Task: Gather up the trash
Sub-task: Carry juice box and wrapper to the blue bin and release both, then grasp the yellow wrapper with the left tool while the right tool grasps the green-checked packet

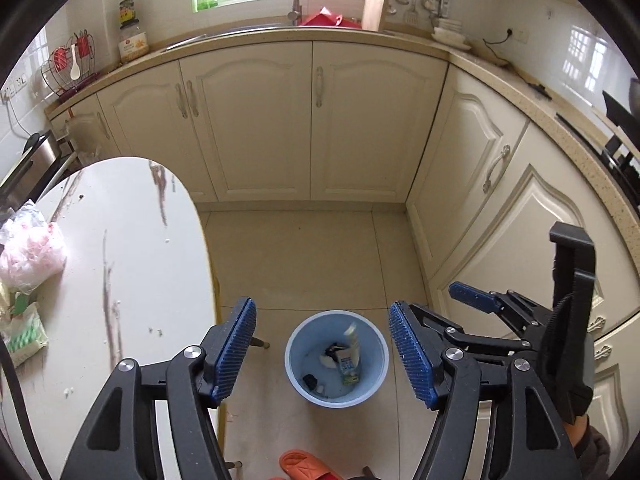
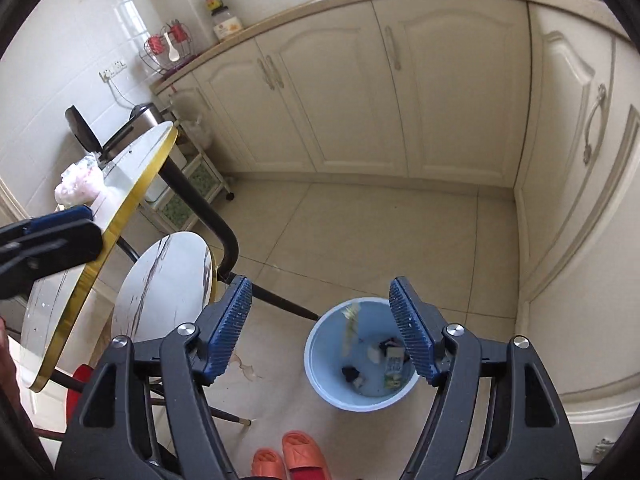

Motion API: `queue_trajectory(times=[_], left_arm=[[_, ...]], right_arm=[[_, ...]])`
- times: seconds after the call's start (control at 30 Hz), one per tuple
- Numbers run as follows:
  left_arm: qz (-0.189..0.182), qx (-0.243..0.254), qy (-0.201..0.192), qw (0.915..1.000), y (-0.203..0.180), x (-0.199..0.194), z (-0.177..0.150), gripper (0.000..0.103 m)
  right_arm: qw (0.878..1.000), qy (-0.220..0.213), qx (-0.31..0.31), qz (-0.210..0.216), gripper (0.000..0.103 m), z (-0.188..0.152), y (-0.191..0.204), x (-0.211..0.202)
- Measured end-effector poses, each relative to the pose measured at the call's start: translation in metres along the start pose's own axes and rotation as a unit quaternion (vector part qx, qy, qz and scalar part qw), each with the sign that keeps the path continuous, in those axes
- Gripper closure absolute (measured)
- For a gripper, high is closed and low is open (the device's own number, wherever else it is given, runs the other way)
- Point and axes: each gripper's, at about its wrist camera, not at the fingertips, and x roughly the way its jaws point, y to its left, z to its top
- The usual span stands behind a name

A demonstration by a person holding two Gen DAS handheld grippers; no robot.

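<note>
Blue plastic bin [image 1: 337,358] stands on the tiled floor [image 1: 304,256], holding a small carton [image 1: 349,368] and dark scraps. Left claw [image 1: 322,352] hangs above the bin, spread wide and holding nothing. Right claw [image 2: 320,330] is also above the bin, spread wide and holding nothing. Left of the bin, a pink bag [image 1: 30,254] lies on the worktop [image 1: 132,240].

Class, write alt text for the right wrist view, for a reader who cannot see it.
The open right hand-held gripper hangs above a round light-blue plastic waste bin on the tiled floor, holding nothing; the bin already holds a small green-and-white carton and scraps. To the left stands a round white marble-look table, with cream kitchen cabinets behind.
</note>
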Motion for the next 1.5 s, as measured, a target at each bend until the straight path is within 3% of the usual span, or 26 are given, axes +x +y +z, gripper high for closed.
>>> queue_trajectory(times=[0.27, 0.4, 0.47, 0.53, 0.63, 0.9, 1.1, 1.23, 1.33, 1.5], left_arm=[[0.026, -0.035, -0.040, 0.9983, 0.024, -0.070, -0.036, 0.028], [0.042, -0.055, -0.069, 0.9952, 0.039, -0.119, -0.065, 0.022], [0.056, -0.066, -0.083, 0.9927, 0.050, -0.142, -0.081, 0.017], [0.071, -0.077, -0.097, 0.9897, 0.063, -0.165, -0.101, 0.008], [0.096, -0.097, -0.113, 0.9843, 0.083, -0.193, -0.130, 0.005], [0.159, -0.177, -0.113, 0.9647, 0.159, -0.242, -0.202, 0.003], [0.195, -0.221, -0.092, 0.9513, 0.209, -0.250, -0.227, 0.003], [0.208, -0.246, -0.074, 0.9437, 0.237, -0.243, -0.234, 0.003], [0.214, -0.265, -0.063, 0.9381, 0.259, -0.235, -0.229, 0.003], [0.212, -0.278, -0.044, 0.9358, 0.282, -0.216, -0.220, 0.003]], right_arm=[[0.998, -0.042, -0.037, 0.015, 0.032, -0.001, 0.047, -0.054], [0.994, -0.072, -0.075, 0.033, 0.027, 0.002, 0.095, -0.092], [0.991, -0.083, -0.096, 0.043, 0.020, 0.004, 0.121, -0.105], [0.987, -0.084, -0.122, 0.054, 0.019, 0.004, 0.151, -0.113], [0.983, -0.075, -0.156, 0.061, 0.017, 0.005, 0.195, -0.111], [0.959, -0.008, -0.272, 0.079, 0.015, 0.007, 0.321, -0.045], [0.932, 0.039, -0.349, 0.086, 0.015, 0.009, 0.386, 0.021], [0.914, 0.069, -0.392, 0.079, 0.015, 0.010, 0.411, 0.066], [0.907, 0.083, -0.407, 0.070, 0.015, 0.016, 0.421, 0.095], [0.895, 0.109, -0.425, 0.082, 0.015, 0.027, 0.431, 0.125]])
